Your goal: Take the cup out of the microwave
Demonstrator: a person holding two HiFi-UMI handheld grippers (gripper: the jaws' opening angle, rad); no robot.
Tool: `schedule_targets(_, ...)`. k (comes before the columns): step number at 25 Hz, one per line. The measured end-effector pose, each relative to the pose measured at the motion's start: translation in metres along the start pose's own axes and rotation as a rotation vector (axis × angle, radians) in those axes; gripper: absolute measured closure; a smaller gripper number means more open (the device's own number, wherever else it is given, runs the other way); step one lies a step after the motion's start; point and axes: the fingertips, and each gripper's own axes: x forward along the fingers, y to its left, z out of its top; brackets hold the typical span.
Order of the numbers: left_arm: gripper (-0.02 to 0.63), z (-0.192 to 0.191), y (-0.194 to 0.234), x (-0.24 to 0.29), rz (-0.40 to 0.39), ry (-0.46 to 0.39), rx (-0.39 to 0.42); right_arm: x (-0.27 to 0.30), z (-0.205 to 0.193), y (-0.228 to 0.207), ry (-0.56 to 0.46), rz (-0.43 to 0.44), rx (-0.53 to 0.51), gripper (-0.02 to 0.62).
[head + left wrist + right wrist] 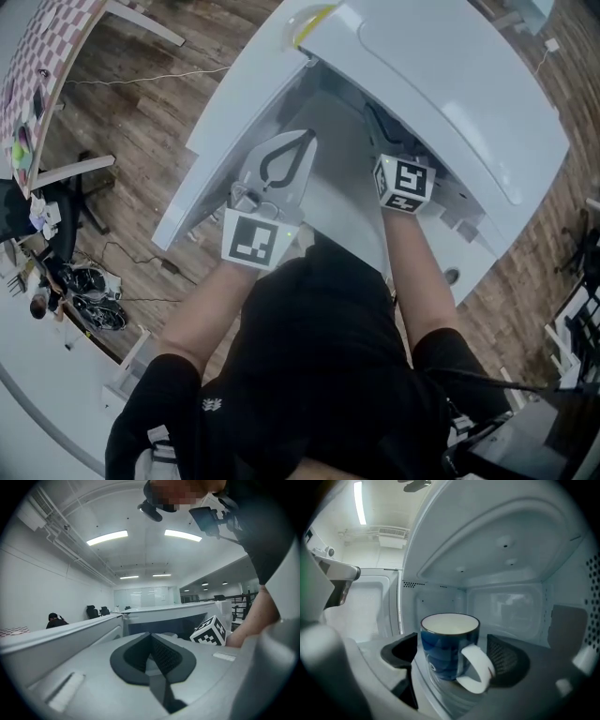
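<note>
Head view: white microwave (pixel 450 84) seen from above, door (pixel 220 141) swung open at its left side, over a wooden floor (pixel 141 103).

Right tool (pixel 453 656): reaching into the microwave cavity. Only its marker cube (pixel 405 183) and the forearm behind it visible from above, at the microwave's open front. Jaws wide apart, one dark pad (pixel 401 651) on each side of the cup (pixel 445 653). Left-hand pad just beside the cup wall; contact not certain. Other pad apart from the cup, beyond the handle (pixel 478 670).

Cup: blue outside, white inside, white handle. Upright on the microwave's floor, inside the cavity, between the right tool's jaws. Handle turned toward the camera and toward the right-hand pad. Hidden in the head view under the microwave's top.

Left tool (pixel 298 145): outside the microwave, in front of its open mouth, beside the door, tips pointing away from the person. In its own view (pixel 151 641), jaws pressed together, nothing between them. The right tool's marker cube in that view too (pixel 211 631), close to the microwave's front. Beyond it, office ceiling with strip lights (pixel 108 537).
</note>
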Motion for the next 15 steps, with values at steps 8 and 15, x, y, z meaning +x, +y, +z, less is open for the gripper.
schedule_targets(8,0.603,-0.006,0.003,0.002,0.008,0.015,-0.014,0.013,-0.002,0.001,0.021,0.024,-0.023,0.141)
schedule_targets(15,0.603,-0.004,0.005,0.002,0.021,0.006,-0.028,0.013,-0.004,0.002,0.04,0.059,-0.027,0.212)
